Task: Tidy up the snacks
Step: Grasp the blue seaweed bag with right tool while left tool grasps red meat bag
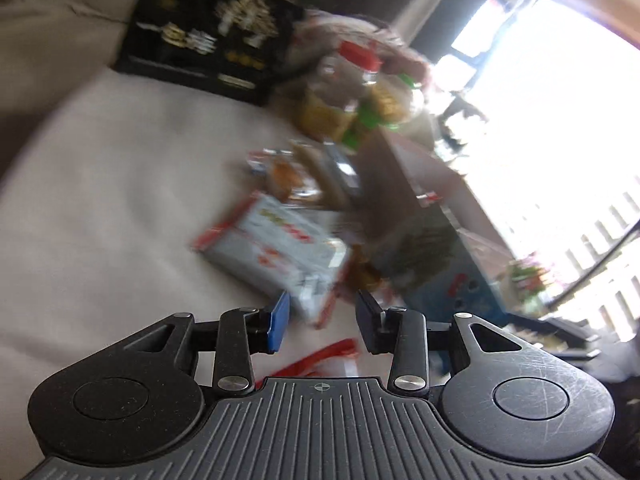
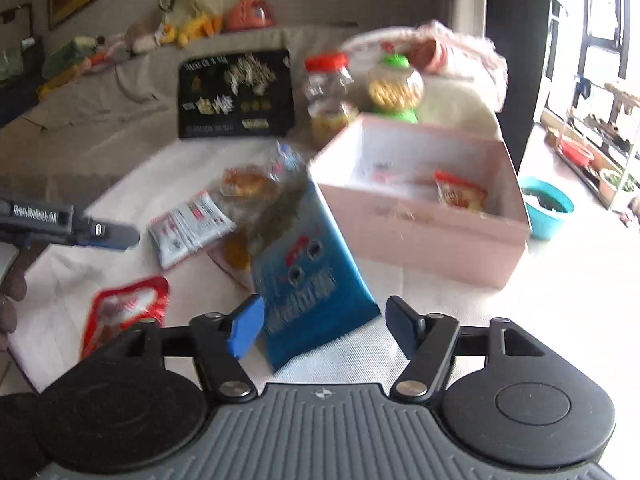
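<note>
In the right wrist view, the left gripper (image 2: 120, 236) enters from the left edge above a red packet (image 2: 124, 308); the left wrist view shows its jaws spread, holding nothing. Next lies a grey sachet (image 2: 188, 232) on the white worktop (image 2: 460, 320). The blue bag (image 2: 308, 276) stands tilted between the right gripper's (image 2: 324, 324) wide, unclosed jaws. Right of it sits the pink box (image 2: 420, 224) with an orange packet (image 2: 460, 194) inside.

Counted: two jars (image 2: 329, 96) (image 2: 394, 86), one pink box (image 2: 424, 196), one blue bag (image 2: 312, 276), one black pack (image 2: 236, 94), two grippers (image 2: 324, 326) (image 2: 108, 234).
</note>
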{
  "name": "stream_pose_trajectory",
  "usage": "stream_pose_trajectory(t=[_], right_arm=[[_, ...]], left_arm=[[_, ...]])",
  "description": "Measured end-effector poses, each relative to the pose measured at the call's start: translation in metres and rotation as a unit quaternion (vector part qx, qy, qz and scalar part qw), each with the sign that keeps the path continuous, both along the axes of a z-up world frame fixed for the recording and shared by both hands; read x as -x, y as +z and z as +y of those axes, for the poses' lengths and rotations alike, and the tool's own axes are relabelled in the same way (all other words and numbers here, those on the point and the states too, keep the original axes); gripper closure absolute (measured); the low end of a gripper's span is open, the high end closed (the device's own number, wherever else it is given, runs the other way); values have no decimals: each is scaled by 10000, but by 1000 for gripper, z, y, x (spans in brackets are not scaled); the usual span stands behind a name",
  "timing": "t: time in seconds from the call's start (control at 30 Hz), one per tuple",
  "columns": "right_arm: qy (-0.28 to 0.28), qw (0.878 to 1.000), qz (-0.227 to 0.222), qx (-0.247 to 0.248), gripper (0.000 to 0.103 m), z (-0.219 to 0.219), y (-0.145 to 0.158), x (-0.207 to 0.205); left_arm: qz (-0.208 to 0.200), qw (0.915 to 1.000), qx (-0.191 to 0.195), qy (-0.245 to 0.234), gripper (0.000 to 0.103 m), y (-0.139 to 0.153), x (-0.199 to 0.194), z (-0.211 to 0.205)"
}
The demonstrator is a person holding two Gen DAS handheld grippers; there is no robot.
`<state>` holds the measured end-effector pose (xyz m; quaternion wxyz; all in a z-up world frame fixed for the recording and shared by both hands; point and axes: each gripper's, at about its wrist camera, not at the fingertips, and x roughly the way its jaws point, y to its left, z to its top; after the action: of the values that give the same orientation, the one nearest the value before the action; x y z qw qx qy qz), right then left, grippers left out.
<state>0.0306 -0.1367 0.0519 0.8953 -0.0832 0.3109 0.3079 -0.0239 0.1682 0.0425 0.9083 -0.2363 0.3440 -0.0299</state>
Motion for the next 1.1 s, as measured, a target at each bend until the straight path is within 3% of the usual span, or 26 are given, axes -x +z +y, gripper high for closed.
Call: stream_pose_trajectory(t=[0.1,0.17,0.27,0.33,0.43,0.5,0.53,0.57,0.6,0.63,0.67,0.77,1.0,1.1], right_arm=[[372,9992,79,-127,33,10,3,2],[665,9973,244,-178,33,20,1,3],[695,9976,51,-23,33,32,0,5],[627,9980,-61,39,32,34,1,2],[519,9984,-182,97,21,40,0,-8],[394,9992,-47,-7,20,46,-6,-22],[338,9993,150,-105,22,48,-10,-33],[310,9985,408,-214,32,49,-14,-42],[331,9965,694,-338,43,49,-17,-49],[411,9933,983,-437,66,48,-19,-54],[497,9903,1201,-489,77,47,-21,-57],[563,9893,1232,-537,87,32,-19,-49],[-134,9879,1373,-703,87,-51,-21,-36],[-776,9882,1177,-597,69,-83,-21,-31]], left_arm=[[398,9990,-205,-32,62,4,15,5],[691,9976,-37,-28,62,0,27,11],[1104,9935,295,12,62,-13,42,19],[1172,9919,486,2,62,-20,50,22],[1033,9927,619,45,62,-24,53,22],[937,9925,786,58,62,-27,48,21],[902,9926,815,41,61,-27,45,18],[862,9930,809,4,61,-28,41,15],[839,9932,804,-42,61,-28,34,10],[813,9933,811,-92,61,-29,29,6],[777,9934,825,-148,61,-29,24,2],[707,9934,839,-337,61,-31,5,-13],[606,9910,730,-946,61,-29,-33,-53],[486,9928,358,-1038,61,-19,-33,-63]])
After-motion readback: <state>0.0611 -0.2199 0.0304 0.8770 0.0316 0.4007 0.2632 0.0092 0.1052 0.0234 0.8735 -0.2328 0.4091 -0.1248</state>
